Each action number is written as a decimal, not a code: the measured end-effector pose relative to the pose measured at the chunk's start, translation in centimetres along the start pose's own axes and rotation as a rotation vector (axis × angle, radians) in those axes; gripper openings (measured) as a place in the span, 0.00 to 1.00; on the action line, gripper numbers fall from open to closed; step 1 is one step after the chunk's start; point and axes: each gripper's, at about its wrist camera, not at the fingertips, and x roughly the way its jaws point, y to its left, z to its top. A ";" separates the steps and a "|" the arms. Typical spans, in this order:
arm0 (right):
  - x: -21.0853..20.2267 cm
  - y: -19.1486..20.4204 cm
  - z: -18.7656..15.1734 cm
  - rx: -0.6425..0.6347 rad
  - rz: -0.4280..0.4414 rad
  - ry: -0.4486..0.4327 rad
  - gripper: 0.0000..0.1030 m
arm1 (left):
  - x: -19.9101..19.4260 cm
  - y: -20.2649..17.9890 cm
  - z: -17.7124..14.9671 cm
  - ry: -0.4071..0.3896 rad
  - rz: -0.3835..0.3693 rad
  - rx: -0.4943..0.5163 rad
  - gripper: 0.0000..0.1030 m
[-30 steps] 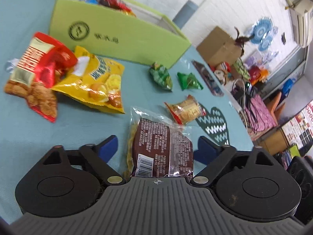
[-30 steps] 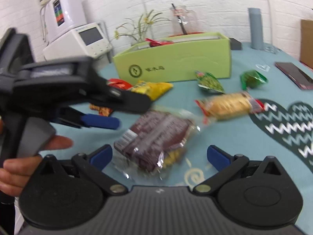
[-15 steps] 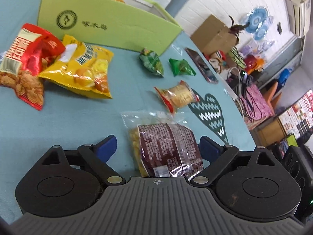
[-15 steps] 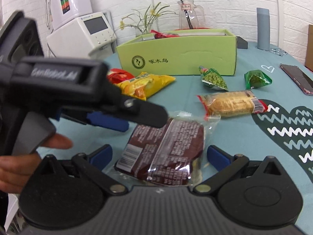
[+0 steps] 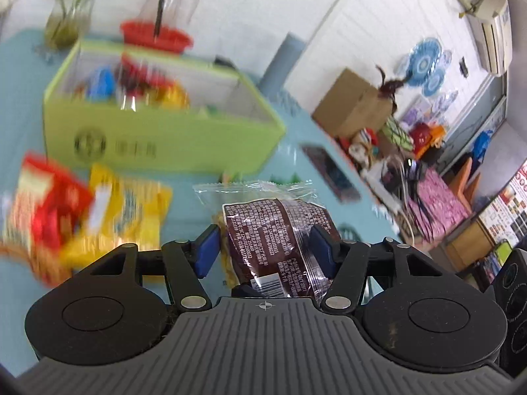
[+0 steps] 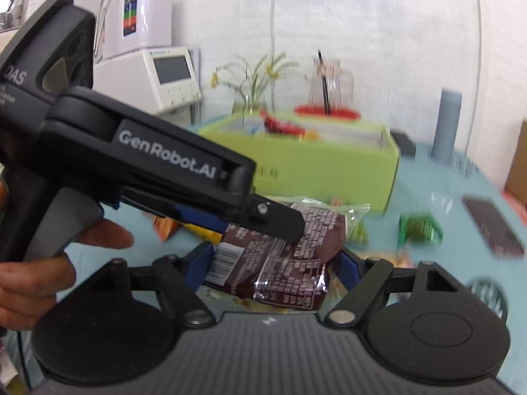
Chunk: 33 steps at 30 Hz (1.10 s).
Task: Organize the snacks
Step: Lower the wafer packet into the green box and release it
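A brown snack packet (image 5: 275, 240) in clear wrap sits between the blue pads of my left gripper (image 5: 263, 250), lifted off the teal table. It also shows in the right wrist view (image 6: 280, 256), between the pads of my right gripper (image 6: 273, 268), which have closed in on it too. The left gripper's body (image 6: 148, 161) crosses the right wrist view from the left. The green box (image 5: 158, 131) holding several snacks stands behind; it also shows in the right wrist view (image 6: 329, 164).
A red bag (image 5: 42, 204) and a yellow bag (image 5: 125, 210) lie left of the packet. Small green packets (image 6: 418, 228) lie right. A dark phone (image 6: 494, 227), a grey cylinder (image 6: 449, 125), a glass jug (image 6: 329, 85) and a flower vase (image 6: 253, 98) stand further back.
Both grippers have closed on the brown packet and it has been lifted off the table, toward the green box. The view has tilted up.
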 end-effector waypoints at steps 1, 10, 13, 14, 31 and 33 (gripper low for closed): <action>0.8 -0.7 1.3 -0.016 -0.004 -0.025 0.79 | 0.4 -0.2 1.7 -0.024 0.004 0.016 0.45; 12.9 -7.8 9.9 -0.098 -0.003 -0.016 0.80 | 9.5 2.4 13.8 -0.064 0.094 -0.018 0.52; 16.3 -10.1 9.8 -0.057 0.021 0.022 0.80 | 12.9 4.0 15.1 -0.022 0.110 -0.047 0.51; 17.3 -10.9 9.5 -0.026 0.036 0.035 0.80 | 14.2 4.3 15.3 -0.002 0.126 -0.050 0.52; 14.8 -13.4 11.2 -0.039 0.062 -0.021 0.91 | 6.2 2.4 14.4 -0.217 0.061 -0.046 0.79; 13.0 -13.7 11.1 -0.018 0.045 -0.039 0.91 | 3.5 1.8 13.3 -0.237 0.058 -0.033 0.82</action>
